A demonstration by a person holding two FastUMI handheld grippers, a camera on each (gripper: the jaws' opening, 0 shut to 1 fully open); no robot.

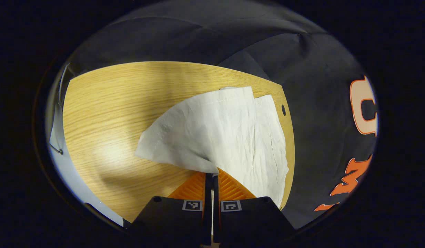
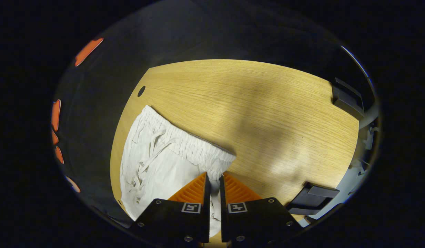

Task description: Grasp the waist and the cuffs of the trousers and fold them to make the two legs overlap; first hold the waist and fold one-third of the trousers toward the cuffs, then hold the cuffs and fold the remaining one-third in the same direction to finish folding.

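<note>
**Both grippers pinched on the trousers at opposite ends**

Left gripper view: I have the left gripper (image 1: pixel 211 175) low over the wooden table (image 1: pixel 105 113). Its two fingers stand nearly pressed together, with only a narrow slit between them, and a corner of the white trousers (image 1: pixel 229 134) runs into that slit. I read this as a pinch on the cloth at the cuff end. From the pinch the fabric fans out away from me. One leg lies over the other, its hemmed cuff (image 1: pixel 233 94) on top, and the second leg's cuff (image 1: pixel 265 103) peeks out just beside it toward the table's edge. The cloth is creased and lies mostly flat. Near the pinch a fold lifts slightly. A small dark hole (image 1: pixel 283 110) in the tabletop sits just past the cuffs, near the table's edge.

Right gripper view: the right gripper (image 2: pixel 213 181) is also down at table level. Its fingers are close together with fabric between them, gripping the trousers at the corner of the waist. The elastic waistband (image 2: pixel 184 141) runs diagonally from that corner away toward the table's edge, gathered and ruffled. The drawstring (image 2: pixel 152 151) lies loose on the front of the fabric below the band. The same kind of dark hole shows in the tabletop beyond the waistband. Dark brackets (image 2: pixel 312 198) sit at the table's other edge, well apart from the trousers.
</note>
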